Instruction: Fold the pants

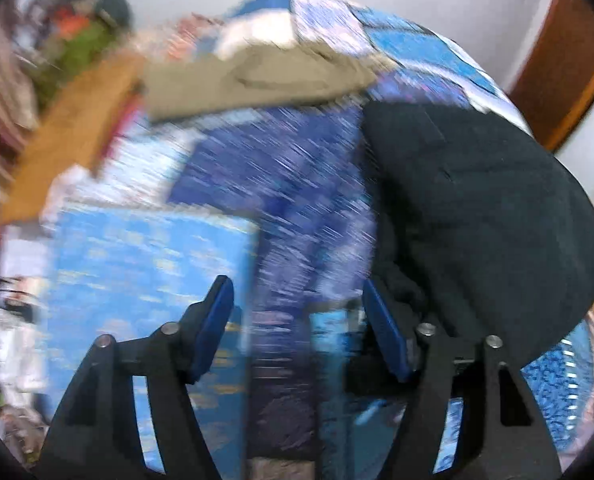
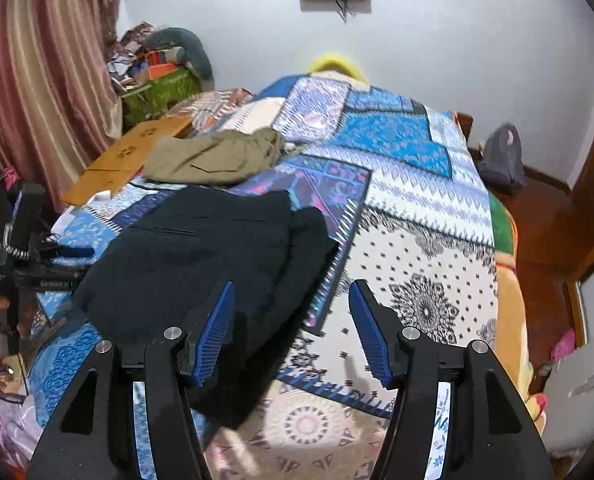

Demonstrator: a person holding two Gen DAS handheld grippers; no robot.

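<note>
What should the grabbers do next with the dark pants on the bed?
Probably bring the left gripper a little toward the dark pants and close on their near edge. The pants lie in a loose heap on the patchwork bedspread, not yet neatly folded. Both grippers' jaws stand open with nothing between them, and the right gripper hovers at the pants' other edge.

A bed (image 2: 437,240) carries everything, spread with a patchwork cover (image 2: 393,140) of blue, white and purple prints. Dark pants (image 2: 201,248) lie folded on its near left part. Beyond them rest crumpled khaki pants (image 2: 213,156), just beside a flat cardboard sheet (image 2: 125,160) at the left edge. Something yellow (image 2: 337,64) sits at the far end.
</note>
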